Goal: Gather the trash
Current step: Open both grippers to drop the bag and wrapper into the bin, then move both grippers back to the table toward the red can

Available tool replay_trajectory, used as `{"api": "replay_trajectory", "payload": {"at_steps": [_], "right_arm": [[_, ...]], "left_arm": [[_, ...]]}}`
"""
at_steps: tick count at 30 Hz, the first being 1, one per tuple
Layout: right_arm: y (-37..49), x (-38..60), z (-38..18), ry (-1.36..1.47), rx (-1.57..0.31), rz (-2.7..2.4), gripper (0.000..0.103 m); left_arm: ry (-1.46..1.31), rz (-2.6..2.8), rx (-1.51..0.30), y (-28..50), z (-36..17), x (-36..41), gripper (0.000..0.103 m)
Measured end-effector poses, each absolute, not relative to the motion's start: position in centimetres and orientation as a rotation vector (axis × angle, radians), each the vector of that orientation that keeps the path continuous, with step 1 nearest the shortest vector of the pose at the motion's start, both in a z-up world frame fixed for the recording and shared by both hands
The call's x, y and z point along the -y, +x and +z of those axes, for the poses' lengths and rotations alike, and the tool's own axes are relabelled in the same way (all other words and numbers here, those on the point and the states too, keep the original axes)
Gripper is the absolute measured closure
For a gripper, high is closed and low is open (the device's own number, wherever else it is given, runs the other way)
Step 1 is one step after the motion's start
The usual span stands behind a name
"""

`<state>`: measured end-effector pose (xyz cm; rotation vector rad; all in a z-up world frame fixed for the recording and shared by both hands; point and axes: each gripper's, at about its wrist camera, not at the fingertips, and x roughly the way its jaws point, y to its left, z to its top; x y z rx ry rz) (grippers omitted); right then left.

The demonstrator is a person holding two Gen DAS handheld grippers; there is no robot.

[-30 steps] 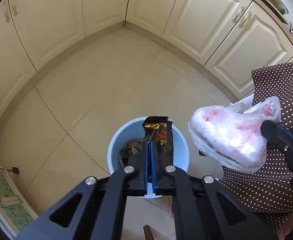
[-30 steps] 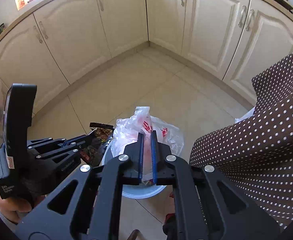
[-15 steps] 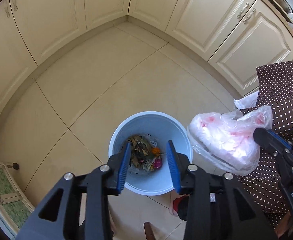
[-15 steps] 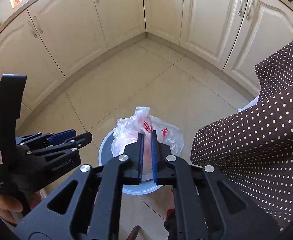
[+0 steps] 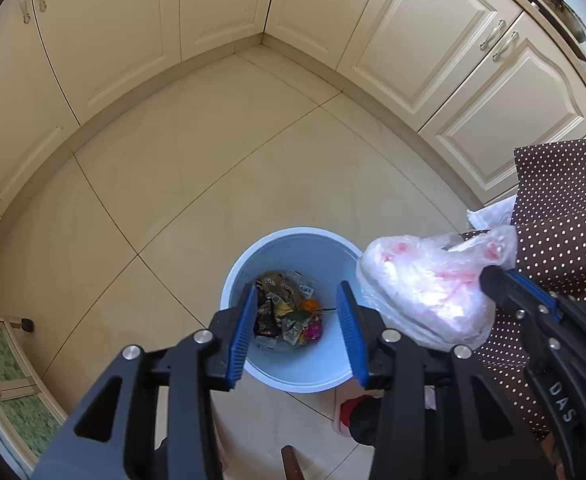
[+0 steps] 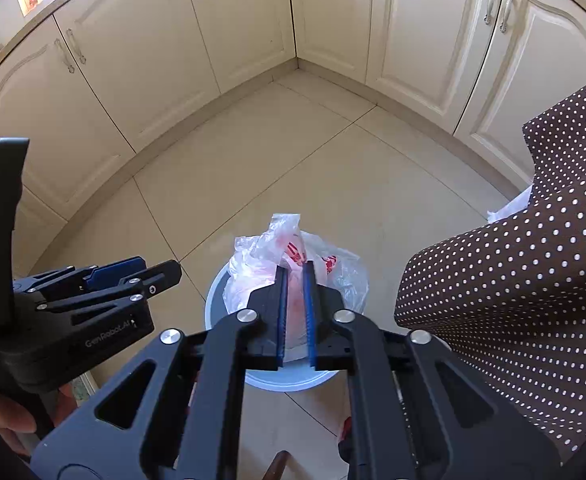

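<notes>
1. Left gripper (image 5: 297,332): the fingers have just been opening and are held apart above the bin, with nothing between them.
2. Right gripper (image 6: 295,312): the fingers are closed narrowly on a white plastic bag (image 6: 293,256).
3. Bin (image 5: 293,372): pale blue, set on the tiled floor (image 5: 213,160); wrappers (image 5: 285,312) are seen inside.
4. Bag: hung over the bin's right rim.
</notes>
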<state>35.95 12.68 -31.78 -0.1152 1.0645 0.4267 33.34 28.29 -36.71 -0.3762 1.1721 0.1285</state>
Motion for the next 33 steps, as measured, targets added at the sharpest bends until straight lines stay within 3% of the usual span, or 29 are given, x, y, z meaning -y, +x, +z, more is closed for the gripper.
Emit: {"api": "replay_trajectory", "payload": {"at_steps": [6,9,24,33], "right_arm": [[36.5,-12.5,-32.6,-0.112,-1.075,0.432,0.092],[36.6,-12.5,-32.8,-0.111,-1.077,0.426,0.087],[35.8,-12.1,-32.7,-0.106,-1.088,0.407,0.087],[34.6,-11.8,-31.1,-0.112,-1.065,0.417,0.087]], "left_arm": [[-0.386,0.127,-1.167,33.2,-36.5,-28.4,0.059],[-0.386,0.127,-1.165,33.0,-36.5,-28.4,0.058],[-0.381,0.12,-1.166,32.9,-36.3,-27.9,0.056],[-0.366,0.124,-1.146,31.5,-35.4,-27.3,0.048]]}}
